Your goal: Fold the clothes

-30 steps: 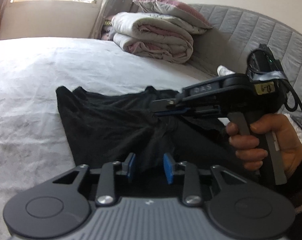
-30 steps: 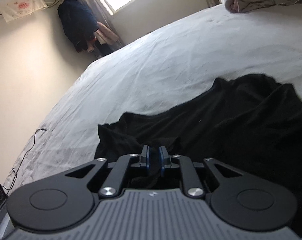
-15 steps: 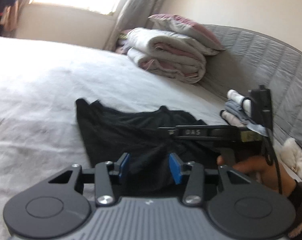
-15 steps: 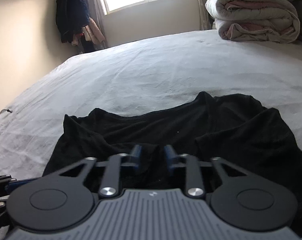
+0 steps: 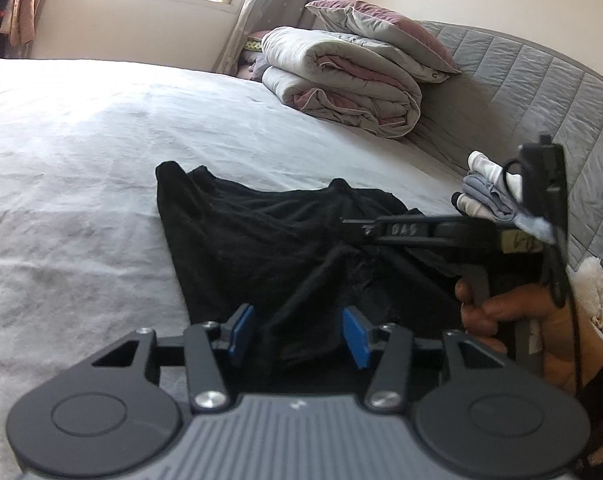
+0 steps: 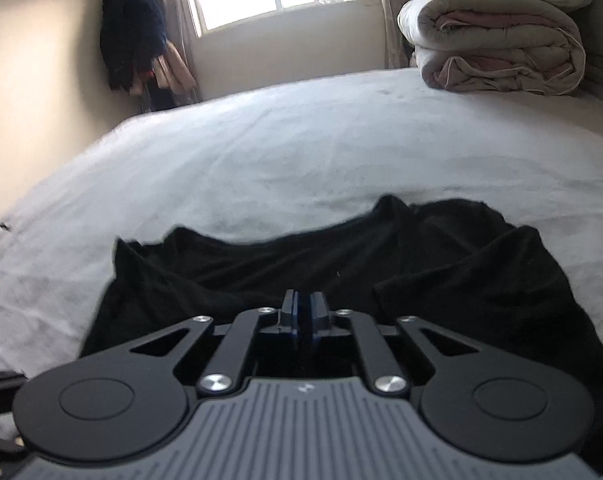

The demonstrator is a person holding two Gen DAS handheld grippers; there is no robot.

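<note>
One black garment (image 5: 269, 240) is all I am working on, and it lies crumpled in the lower middle of both views, on the pale bedsheet (image 5: 81, 152), with its far edge bunched into ridges and a loose corner sticking up at the upper left of the heap. I judge the fold to be in its early part: the cloth is not yet flat and shows no clean crease.

My left gripper (image 5: 297, 334) has just been opening; its blue pads (image 5: 241, 330) stand apart, and a dark rope-like strand of fabric runs up between them without being pressed, so I read it as released. My right gripper (image 6: 304, 314), seen from the side at the right of the left view, has its jaws nearly together on a pinch of the black cloth, which tents up toward its tip. My right hand (image 5: 517, 320) wraps the handle.

Next, I think the left one needs a fresh hold on an edge or corner, so both can pull the fabric taut and lay it flat.

Its material looks thin, soft and limp, matte, probably a knit that sags and wrinkles easily. The sheet is lightly textured. At the upper right of the frame sit rolled quilts (image 5: 341, 80), puffy and rounded, against a quilted grey headboard (image 5: 521, 80), with small folded pale items (image 5: 489, 196) close by.
</note>
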